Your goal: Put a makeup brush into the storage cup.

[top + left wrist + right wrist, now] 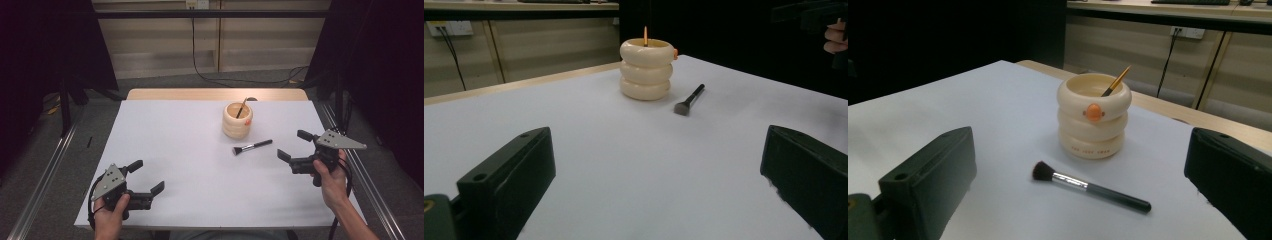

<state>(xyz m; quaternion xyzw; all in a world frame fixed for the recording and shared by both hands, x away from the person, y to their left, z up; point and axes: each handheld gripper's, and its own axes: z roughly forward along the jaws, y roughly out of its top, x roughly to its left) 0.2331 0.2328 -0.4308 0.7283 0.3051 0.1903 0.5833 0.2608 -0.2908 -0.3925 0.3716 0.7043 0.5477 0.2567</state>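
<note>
- The makeup brush point(252, 146) lies flat on the white table point(190, 165), on your right half of it, just in front of the cream holder point(237, 121) and not touching it.
- Its dark bristle head points toward your left and slightly toward you; its black handle runs away toward the far right.
- In your right gripper view, the brush point(1090, 187) lies crosswise between the two jaws, ahead of them, with the holder point(1093, 116) standing upright behind it.
- The holder looks like three stacked rings, with an orange dot on its upper ring. A thin brush with an orange handle point(1116, 81) leans inside it against the rim.
- Your right gripper point(299, 144) is near the right edge of the table, aimed at the brush, close to it but apart. Its jaws stand wide apart and grip nothing.
- Your left gripper point(146, 176) is near the front left corner, well apart from the brush. Its jaws are also spread wide, with nothing between them.
- In your left gripper view, the brush point(689, 99) and holder point(646, 70) stand far off across bare table.
</note>
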